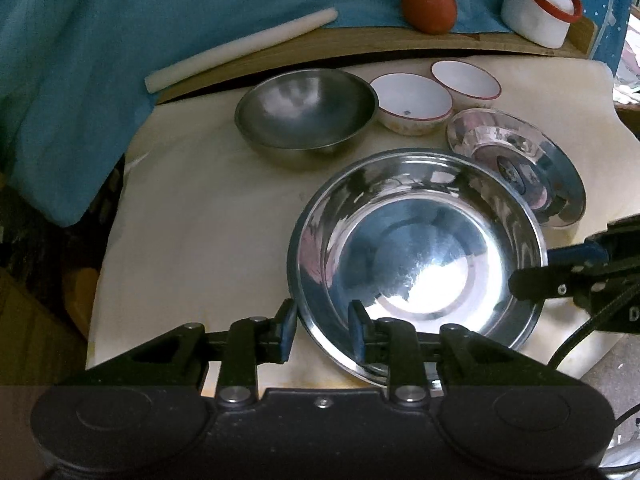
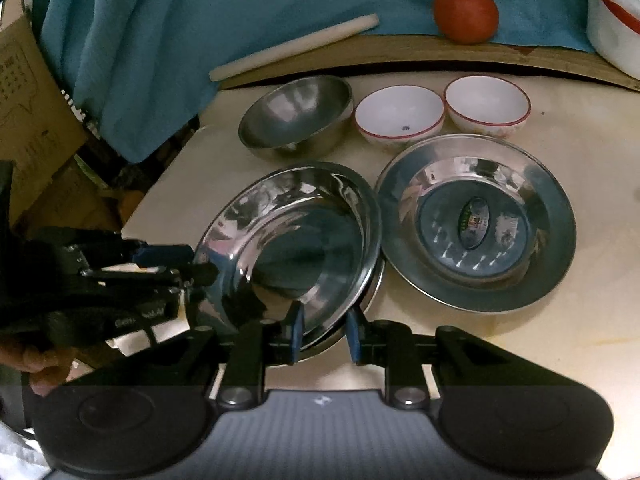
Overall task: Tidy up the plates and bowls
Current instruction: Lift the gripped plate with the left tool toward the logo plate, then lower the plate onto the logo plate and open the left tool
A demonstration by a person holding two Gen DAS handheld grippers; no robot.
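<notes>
A shiny steel plate [image 1: 416,256] is held tilted above the cream table [image 1: 200,216]; it also shows in the right wrist view [image 2: 296,240]. My left gripper [image 1: 322,330] straddles its near-left rim, and my right gripper [image 2: 324,330] straddles its near rim, with a second rim showing just beneath. The right gripper shows at the plate's right edge in the left view [image 1: 560,272], and the left gripper at its left edge in the right view [image 2: 176,264]. A second steel plate [image 2: 476,220] with a sticker lies to the right. Behind stand a dull steel bowl [image 2: 296,116] and two white red-rimmed bowls [image 2: 400,114] [image 2: 486,104].
A white rolling pin [image 1: 240,48], a red-orange ball [image 1: 429,7] and a white container with a red handle [image 1: 540,8] rest on a wooden ledge at the back, against teal cloth [image 1: 120,40]. A cardboard box [image 2: 28,92] stands left of the table.
</notes>
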